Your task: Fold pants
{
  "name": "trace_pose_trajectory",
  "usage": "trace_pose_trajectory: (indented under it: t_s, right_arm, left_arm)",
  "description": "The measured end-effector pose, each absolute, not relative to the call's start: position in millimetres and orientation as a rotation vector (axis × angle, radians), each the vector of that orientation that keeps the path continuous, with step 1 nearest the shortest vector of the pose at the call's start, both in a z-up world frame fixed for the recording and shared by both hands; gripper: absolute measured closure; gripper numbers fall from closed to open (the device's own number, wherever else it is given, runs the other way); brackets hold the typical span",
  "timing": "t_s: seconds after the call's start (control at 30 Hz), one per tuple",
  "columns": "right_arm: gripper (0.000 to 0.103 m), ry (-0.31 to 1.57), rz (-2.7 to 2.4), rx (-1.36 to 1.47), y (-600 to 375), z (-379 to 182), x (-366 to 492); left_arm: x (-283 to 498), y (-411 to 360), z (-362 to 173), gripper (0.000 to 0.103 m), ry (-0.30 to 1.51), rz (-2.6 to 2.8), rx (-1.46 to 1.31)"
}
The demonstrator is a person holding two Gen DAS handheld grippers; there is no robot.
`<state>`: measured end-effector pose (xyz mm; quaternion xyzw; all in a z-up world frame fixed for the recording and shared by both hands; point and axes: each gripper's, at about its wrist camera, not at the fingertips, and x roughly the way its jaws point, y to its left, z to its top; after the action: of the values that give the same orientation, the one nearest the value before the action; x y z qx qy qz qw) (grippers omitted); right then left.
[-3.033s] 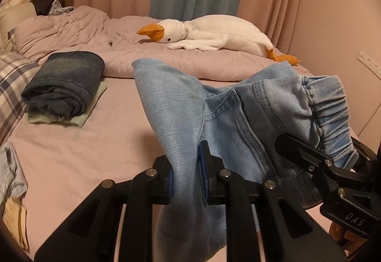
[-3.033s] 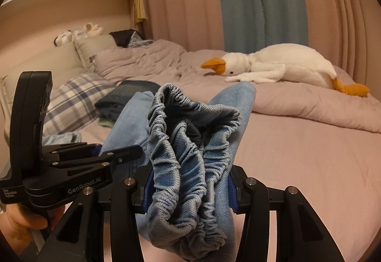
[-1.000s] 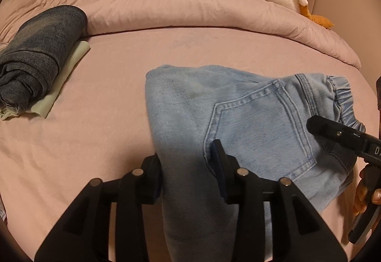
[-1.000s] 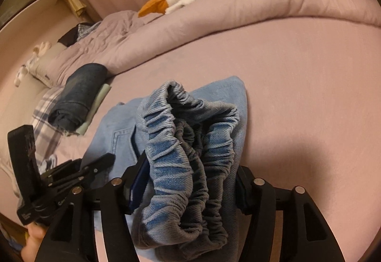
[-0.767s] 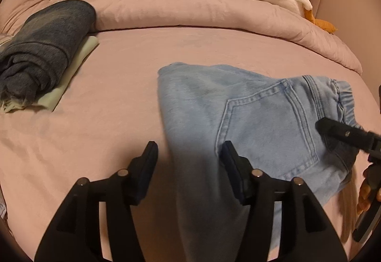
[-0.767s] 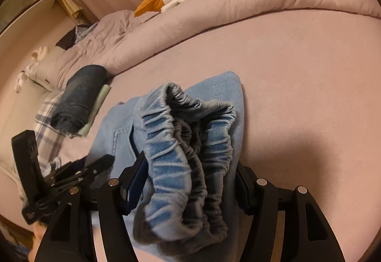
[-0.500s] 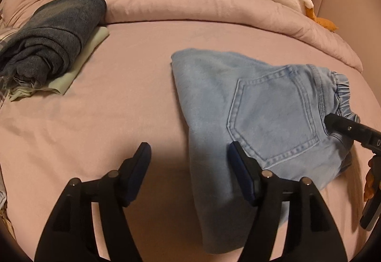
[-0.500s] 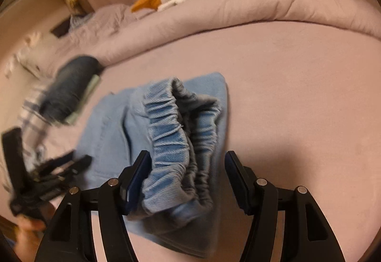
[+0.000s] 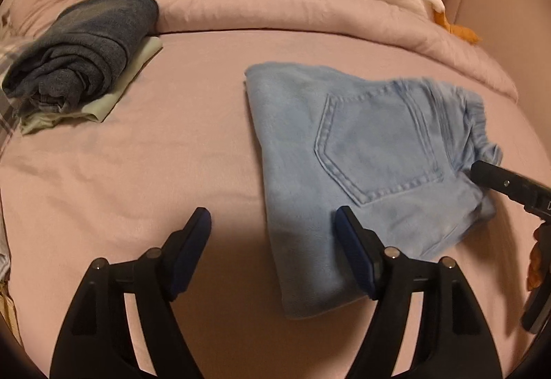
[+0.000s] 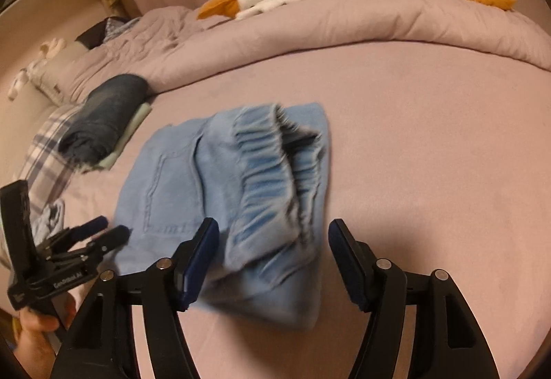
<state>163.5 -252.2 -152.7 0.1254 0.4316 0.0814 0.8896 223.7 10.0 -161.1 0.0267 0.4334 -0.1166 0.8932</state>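
- Denim pants (image 9: 361,151), light blue and folded, lie flat on the pink bed sheet (image 9: 155,172), back pocket up.
- Left gripper (image 9: 272,241): its jaws have just been opening and stand wide, holding nothing; the near edge of the pants lies between and below them, untouched.
- Right gripper (image 10: 272,255): its jaws have just opened further; the elastic waistband (image 10: 272,179) lies just ahead, between them, free of both pads.
- Dark folded jeans (image 9: 82,48) rest well apart, to the left.
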Motion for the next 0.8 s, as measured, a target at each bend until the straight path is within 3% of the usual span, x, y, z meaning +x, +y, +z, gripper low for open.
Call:
trace_pose_trajectory:
  t_s: [0.17,0.53,0.8]
  right_arm:
    - [0.035,0.94,0.165,0.279,-249,-175,171]
    - [0.035,0.887,0.12,0.197,-238,-149,149]
    - [0.033,0.905,0.11,0.185,-235,-163,152]
  left_arm:
    - [230,8,-167,0.026,0.904,-0.236,0.044]
    - [216,7,-160,0.028,0.91,-0.212,0.038]
    - [215,4,-163,0.026,0.906,-0.202,0.051]
